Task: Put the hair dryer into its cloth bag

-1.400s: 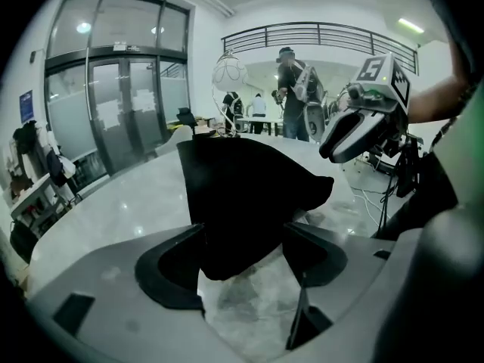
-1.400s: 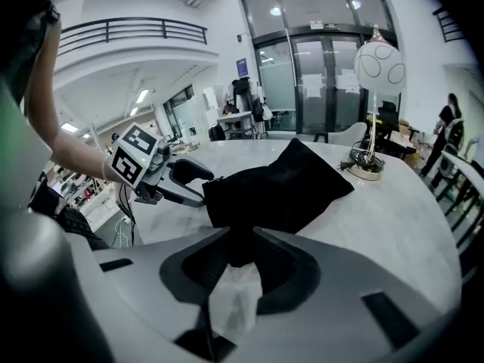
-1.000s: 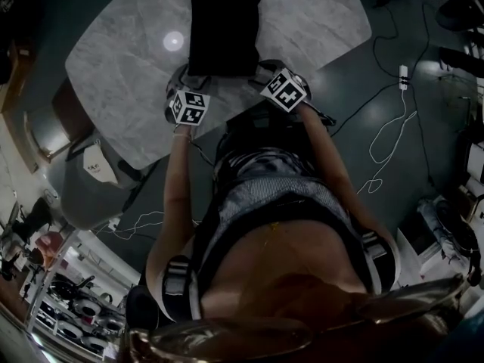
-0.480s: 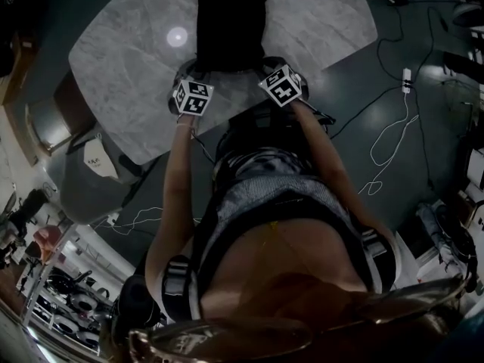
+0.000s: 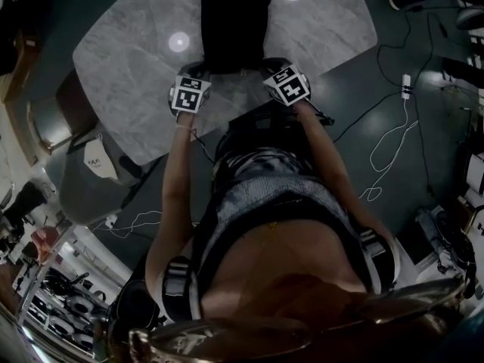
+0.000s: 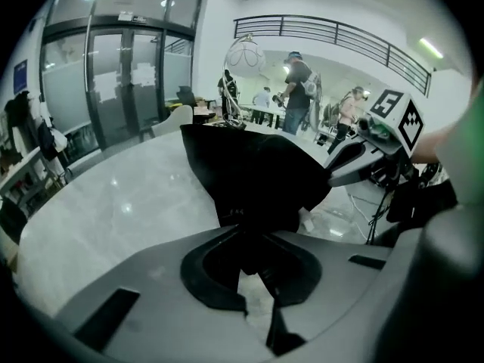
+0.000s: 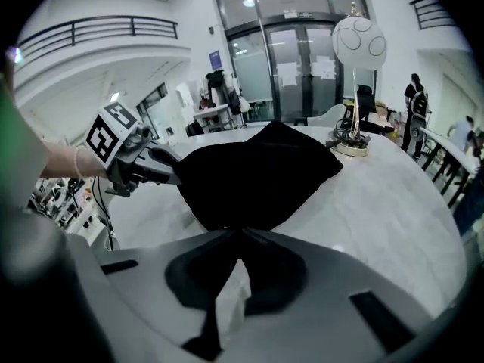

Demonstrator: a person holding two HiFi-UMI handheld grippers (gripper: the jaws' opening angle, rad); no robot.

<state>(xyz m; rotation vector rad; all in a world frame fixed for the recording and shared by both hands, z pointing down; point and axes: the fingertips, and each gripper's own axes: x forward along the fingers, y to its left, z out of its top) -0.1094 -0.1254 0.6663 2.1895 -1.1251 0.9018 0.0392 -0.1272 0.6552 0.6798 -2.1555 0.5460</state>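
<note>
The left gripper point(image 6: 246, 229) and the right gripper point(image 7: 238, 231) each pinch the near edge of the black cloth bag point(image 5: 234, 21), jaws pressed together. Beyond the fingertips the bag lies on the grey marble table point(image 5: 128, 59); glass doors point(image 7: 302, 51) stand behind. Both jaws have just been closing; since a second ago the grippers have come closer to the bag.

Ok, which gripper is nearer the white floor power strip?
Right. Right gripper is left of the white power strip; left gripper farther left. Both jaws just closed on black cloth bag.

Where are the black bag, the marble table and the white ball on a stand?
black bag point(image 5: 234, 25): head view, its middle.
marble table point(image 5: 128, 59): head view, bare top left of the bag.
white ball point(image 7: 359, 42): right gripper view, centre of the sphere.
</note>
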